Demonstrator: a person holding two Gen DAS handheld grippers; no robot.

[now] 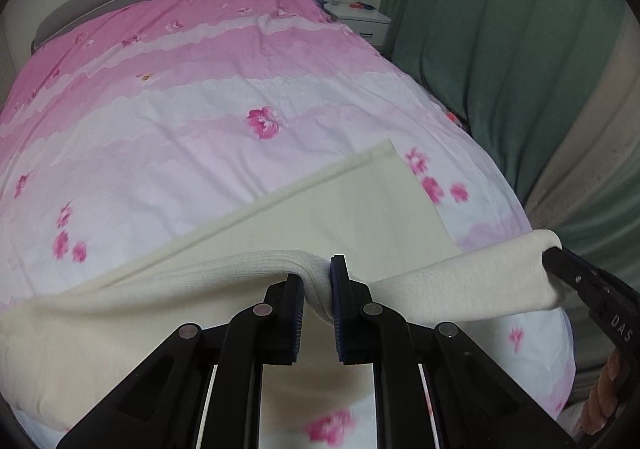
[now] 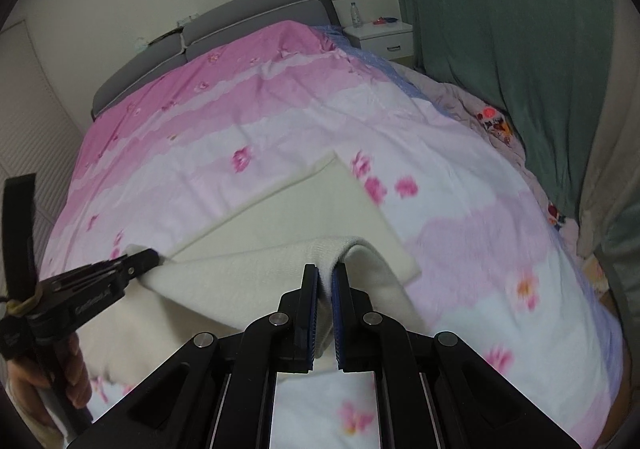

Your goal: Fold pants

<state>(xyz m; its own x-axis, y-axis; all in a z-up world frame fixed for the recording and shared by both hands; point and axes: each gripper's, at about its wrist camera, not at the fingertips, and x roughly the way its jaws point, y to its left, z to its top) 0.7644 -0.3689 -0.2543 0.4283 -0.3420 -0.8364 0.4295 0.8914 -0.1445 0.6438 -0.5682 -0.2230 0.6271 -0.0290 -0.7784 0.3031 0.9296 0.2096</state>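
1. While both of my tools are pinched onto the cream pants (image 1: 360, 205), the fold is only partly made: the near edge of the cloth is lifted off the bed (image 1: 168, 121), and the far end still lies flat on the pink flowered cover.
2. My left gripper (image 1: 316, 281) has its fingers closed on a bunched ridge of the knit fabric, which is squeezed between the blue pads.
3. My right gripper (image 2: 325, 285) is clamped the same way on the cloth edge further along, with the fabric draping over its tips and down both sides.
4. The pants appear already doubled lengthwise, one leg on the other, since I see a single long strip with a straight seam line; I judge that from its shape only.
5. What is left, as I read it, is to carry the lifted edge over toward the far end, lay it down squarely, let go, and perhaps fold once more.
6. The risk I see is the held span sagging between my two grips, so the edges could land uneven.
7. As for containers, the only one I can make out is a clear bottle (image 2: 355, 15) standing on the white nightstand (image 2: 384, 35) beside the headboard; whether it holds anything I cannot tell from here.
8. A few small coloured items lie near it on the nightstand, too small to identify.
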